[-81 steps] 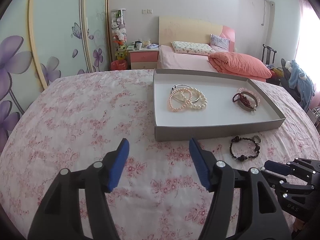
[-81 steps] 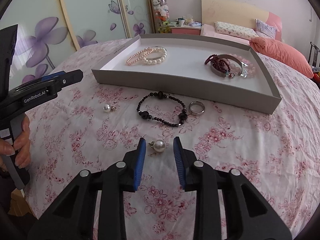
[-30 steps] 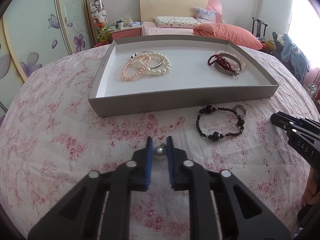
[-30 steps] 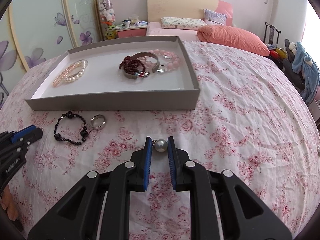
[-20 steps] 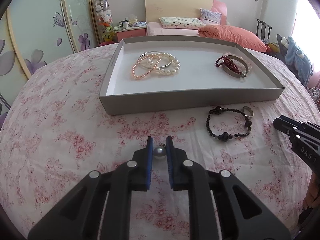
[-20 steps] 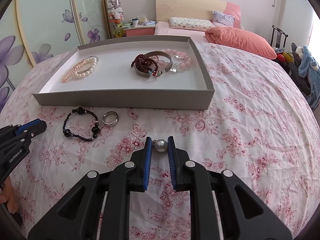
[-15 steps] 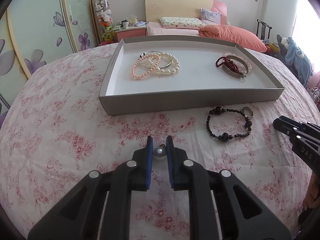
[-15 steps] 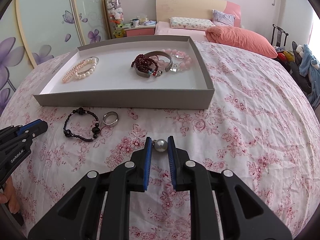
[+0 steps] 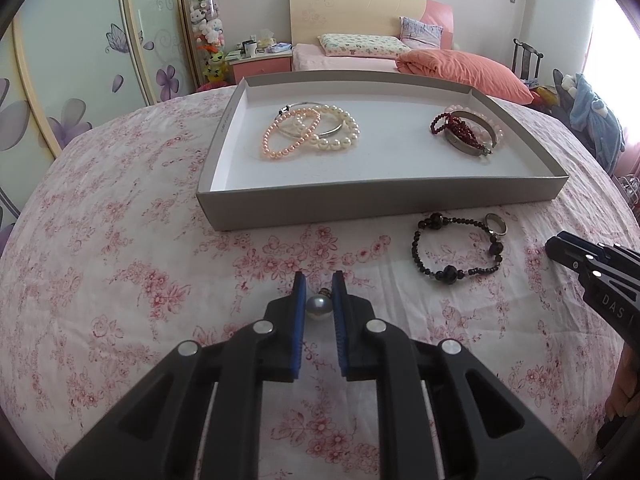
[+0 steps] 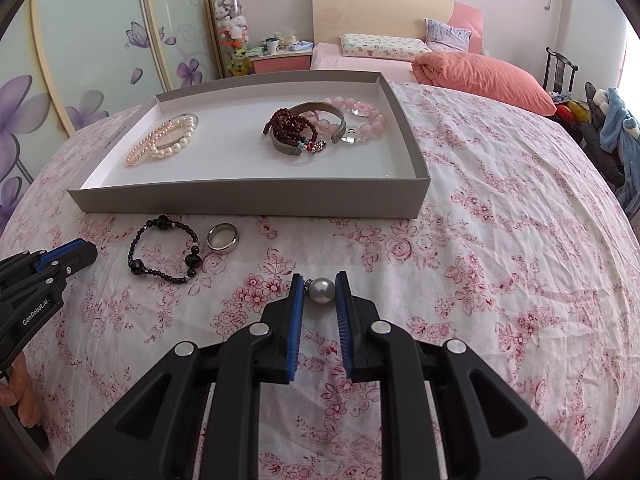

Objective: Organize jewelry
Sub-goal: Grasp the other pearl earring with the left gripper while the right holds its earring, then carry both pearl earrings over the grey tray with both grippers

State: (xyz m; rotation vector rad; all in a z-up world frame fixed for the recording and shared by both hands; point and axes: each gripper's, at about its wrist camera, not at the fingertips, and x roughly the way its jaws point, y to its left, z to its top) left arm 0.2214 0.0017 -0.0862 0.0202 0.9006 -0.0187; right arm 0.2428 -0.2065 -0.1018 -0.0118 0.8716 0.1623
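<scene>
My left gripper [image 9: 319,286] is shut on a pearl earring [image 9: 318,307] and holds it above the floral cloth, short of the grey tray [image 9: 384,200]. My right gripper [image 10: 319,282] is shut on a second pearl earring [image 10: 322,290], near the tray's [image 10: 248,200] front right corner. The tray holds pearl bracelets [image 9: 312,134] on the left and a red bead bracelet with bangles [image 9: 466,132] on the right. A black bead bracelet [image 10: 164,250] and a silver ring [image 10: 222,237] lie on the cloth in front of the tray.
The table carries a pink floral cloth [image 10: 500,240]. Behind it stand a bed with an orange pillow [image 10: 480,76], a pink nightstand [image 10: 280,60] and a wardrobe with flower-patterned doors [image 9: 80,60]. A chair with clothes [image 10: 608,120] is at the right.
Since 2.7 s ago both grippers have shut on a pearl earring each and lifted it. Over the last second both have held nearly still, with a slight shift of view.
</scene>
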